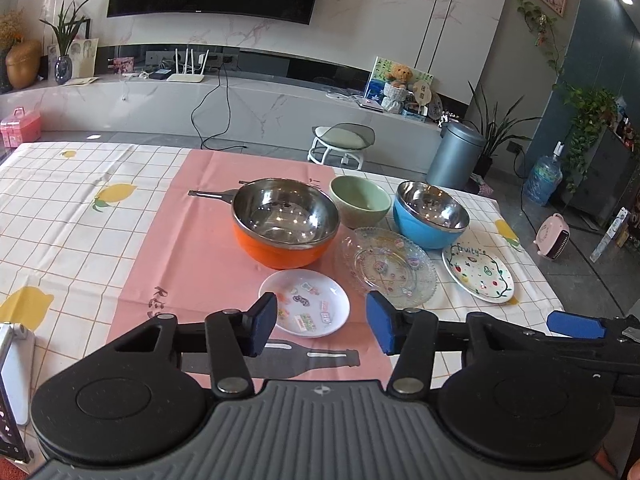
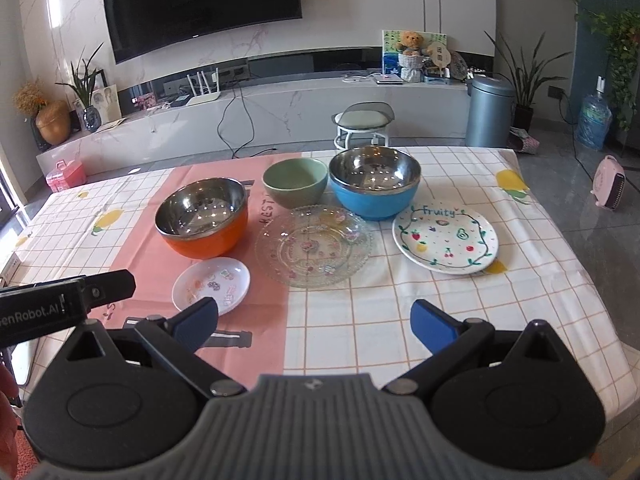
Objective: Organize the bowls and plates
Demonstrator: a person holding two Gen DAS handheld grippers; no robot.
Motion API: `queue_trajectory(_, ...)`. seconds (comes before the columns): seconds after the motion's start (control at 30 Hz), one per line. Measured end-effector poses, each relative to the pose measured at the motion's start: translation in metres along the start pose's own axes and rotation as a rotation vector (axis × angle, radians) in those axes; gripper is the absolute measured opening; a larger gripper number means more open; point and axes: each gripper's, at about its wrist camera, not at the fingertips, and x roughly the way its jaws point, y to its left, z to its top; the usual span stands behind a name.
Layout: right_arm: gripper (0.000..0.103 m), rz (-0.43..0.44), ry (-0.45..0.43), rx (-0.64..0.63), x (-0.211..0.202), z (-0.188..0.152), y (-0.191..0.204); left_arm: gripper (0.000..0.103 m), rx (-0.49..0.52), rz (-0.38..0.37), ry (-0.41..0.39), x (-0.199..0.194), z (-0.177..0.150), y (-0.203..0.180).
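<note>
A dark television (image 2: 200, 4) hangs on a marble wall (image 2: 360, 8) above a long white console (image 2: 304, 104), with a stool (image 2: 362, 124) and grey bin (image 2: 489, 110) on the tiled floor (image 2: 576, 184).

Pink box (image 1: 21, 127) edge-cropped.

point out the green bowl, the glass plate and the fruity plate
green bowl (image 2: 295, 188), right wrist view, on its outer wall
glass plate (image 2: 313, 249), right wrist view, on its centre
fruity plate (image 1: 478, 269), left wrist view, on its painted centre
</note>
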Motion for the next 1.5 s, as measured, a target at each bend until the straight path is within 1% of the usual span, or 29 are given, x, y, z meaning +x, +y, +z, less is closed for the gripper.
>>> queue_trajectory(0.03,0.100,0.000,-0.004,-0.014,0.004,0.003,0.004,0.057,-0.002,0.001,-0.001,0.003,0.001,0.004)
queue_trajectory(0.1,0.100,0.009,-0.019,-0.039,0.010,0.008,0.011,0.050,-0.013,0.001,0.001,0.009,0.004,0.010)
queue_trajectory(0.13,0.099,0.015,-0.028,-0.054,0.013,0.011,0.015,0.049,-0.022,0.002,0.000,0.012,0.006,0.013)
queue_trajectory(0.23,0.092,0.019,-0.040,-0.082,0.025,0.020,0.024,0.043,-0.069,0.007,-0.007,0.020,0.010,0.023)
queue_trajectory(0.27,0.092,0.023,-0.040,-0.084,0.029,0.023,0.027,0.041,-0.087,0.005,0.001,0.024,0.013,0.027)
queue_trajectory(0.33,0.089,0.033,-0.040,-0.086,0.039,0.030,0.031,0.041,-0.123,0.008,0.008,0.032,0.018,0.032)
queue_trajectory(0.43,0.083,0.012,-0.032,-0.114,0.057,0.040,0.042,0.042,-0.162,0.012,0.007,0.043,0.027,0.040)
queue_trajectory(0.53,0.083,0.016,-0.032,-0.123,0.076,0.049,0.051,0.042,-0.188,0.022,0.015,0.054,0.036,0.048)
queue_trajectory(0.63,0.080,0.017,-0.017,-0.113,0.093,0.056,0.056,0.045,-0.223,0.043,0.014,0.065,0.044,0.057)
queue_trajectory(0.77,0.078,0.010,0.012,-0.089,0.116,0.066,0.057,0.049,-0.263,0.050,0.012,0.080,0.054,0.067)
queue_trajectory(0.83,0.073,-0.001,0.033,-0.066,0.129,0.072,0.059,0.051,-0.295,0.051,0.011,0.089,0.057,0.072)
queue_trajectory(0.9,0.072,0.004,0.050,-0.041,0.140,0.077,0.060,0.061,-0.330,0.064,0.003,0.096,0.058,0.076)
queue_trajectory(0.97,0.071,0.009,0.070,-0.019,0.153,0.081,0.063,0.065,-0.361,0.093,-0.004,0.105,0.059,0.081)
queue_trajectory(1.0,0.069,0.011,0.079,-0.012,0.157,0.083,0.064,0.065,-0.365,0.105,0.008,0.110,0.060,0.082)
queue_trajectory(1.1,0.066,0.015,0.112,0.016,0.175,0.086,0.069,0.065,-0.372,0.101,0.036,0.123,0.059,0.085)
queue_trajectory(1.13,0.063,0.017,0.124,0.025,0.180,0.086,0.071,0.065,-0.387,0.110,0.045,0.127,0.058,0.088)
queue_trajectory(1.27,0.058,0.021,0.177,0.050,0.199,0.083,0.075,0.064,-0.436,0.125,0.077,0.139,0.056,0.097)
queue_trajectory(1.33,0.056,0.019,0.197,0.056,0.206,0.081,0.077,0.062,-0.448,0.125,0.092,0.143,0.055,0.100)
queue_trajectory(1.4,0.055,0.024,0.208,0.060,0.210,0.080,0.077,0.054,-0.446,0.120,0.102,0.147,0.055,0.100)
queue_trajectory(1.43,0.053,0.024,0.211,0.062,0.211,0.079,0.077,0.054,-0.444,0.115,0.107,0.149,0.055,0.100)
queue_trajectory(1.5,0.048,0.029,0.215,0.059,0.213,0.079,0.079,0.046,-0.444,0.105,0.111,0.151,0.055,0.099)
